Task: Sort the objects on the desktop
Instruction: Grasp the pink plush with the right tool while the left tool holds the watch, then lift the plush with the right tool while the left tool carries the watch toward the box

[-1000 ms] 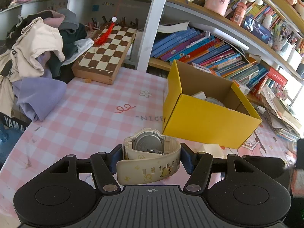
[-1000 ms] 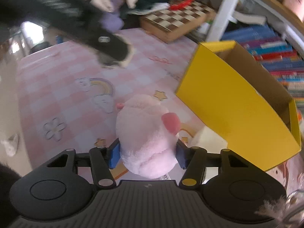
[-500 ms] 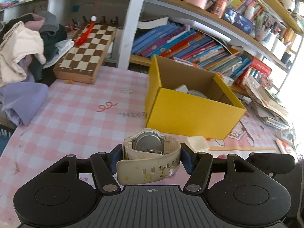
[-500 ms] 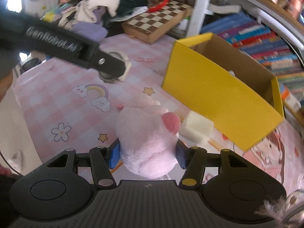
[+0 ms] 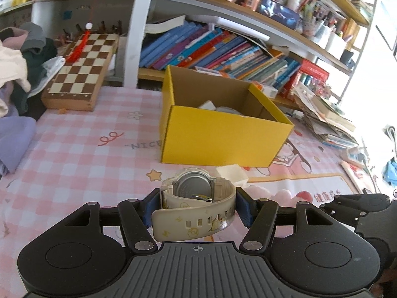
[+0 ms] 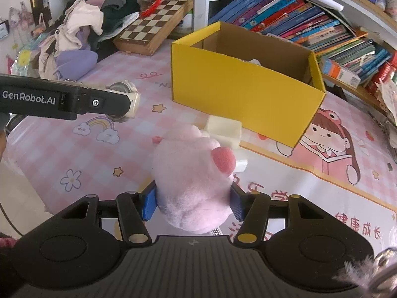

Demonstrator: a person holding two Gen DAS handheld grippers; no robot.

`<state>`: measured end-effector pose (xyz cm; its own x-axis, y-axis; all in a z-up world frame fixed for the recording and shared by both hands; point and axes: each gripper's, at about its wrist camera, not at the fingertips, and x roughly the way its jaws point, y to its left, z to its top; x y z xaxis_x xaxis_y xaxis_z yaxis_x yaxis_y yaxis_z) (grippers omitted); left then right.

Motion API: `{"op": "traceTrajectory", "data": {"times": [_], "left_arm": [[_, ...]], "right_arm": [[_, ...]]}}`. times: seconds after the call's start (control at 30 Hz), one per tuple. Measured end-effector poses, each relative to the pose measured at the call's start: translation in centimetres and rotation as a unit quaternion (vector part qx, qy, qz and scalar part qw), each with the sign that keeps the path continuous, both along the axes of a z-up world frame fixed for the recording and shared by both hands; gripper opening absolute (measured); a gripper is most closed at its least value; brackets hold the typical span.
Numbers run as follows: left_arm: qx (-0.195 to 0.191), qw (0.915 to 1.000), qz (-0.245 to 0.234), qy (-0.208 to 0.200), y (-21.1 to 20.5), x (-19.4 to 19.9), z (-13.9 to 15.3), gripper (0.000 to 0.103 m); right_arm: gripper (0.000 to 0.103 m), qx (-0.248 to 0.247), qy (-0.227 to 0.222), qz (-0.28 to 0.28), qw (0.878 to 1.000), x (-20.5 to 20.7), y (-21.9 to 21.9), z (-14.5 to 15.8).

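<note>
We log a pink checked counter point(image 5: 74, 154) backed by bookshelves point(image 5: 223, 47). Landmark: yellow box point(image 5: 218, 136). Left of it, a clothes pile point(image 6: 82, 32) and chessboard point(image 5: 82, 67); just in front, a white block point(image 6: 223, 129). Left gripper point(image 5: 197, 207) fingers are clamped on a cream watch point(image 5: 196, 198), strap running crosswise, caseback toward the box. Right gripper point(image 6: 192, 198) fingers squeeze a pink plush point(image 6: 191, 178), held short of the box, its long axis pointing toward the box.

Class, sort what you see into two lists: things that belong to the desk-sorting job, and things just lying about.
Job: cream plastic wristwatch in left gripper; pink plush toy in right gripper; open yellow cardboard box; small white foam block.

Lying about: wooden chessboard; clothes pile; shelved books.
</note>
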<state>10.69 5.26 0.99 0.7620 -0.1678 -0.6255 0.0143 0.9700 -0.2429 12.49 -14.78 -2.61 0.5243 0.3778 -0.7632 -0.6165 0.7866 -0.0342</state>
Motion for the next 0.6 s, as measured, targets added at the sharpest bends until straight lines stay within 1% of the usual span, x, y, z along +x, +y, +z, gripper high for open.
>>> {"op": "traceTrajectory", "data": {"times": [0.6], "left_arm": [[-0.003,0.9996,-0.025,-0.009,-1.1,-0.7,0.0,0.062]], "right_arm": [[0.055,-0.003,-0.009,-0.029,1.000,-1.9,-1.5,0.3]]}}
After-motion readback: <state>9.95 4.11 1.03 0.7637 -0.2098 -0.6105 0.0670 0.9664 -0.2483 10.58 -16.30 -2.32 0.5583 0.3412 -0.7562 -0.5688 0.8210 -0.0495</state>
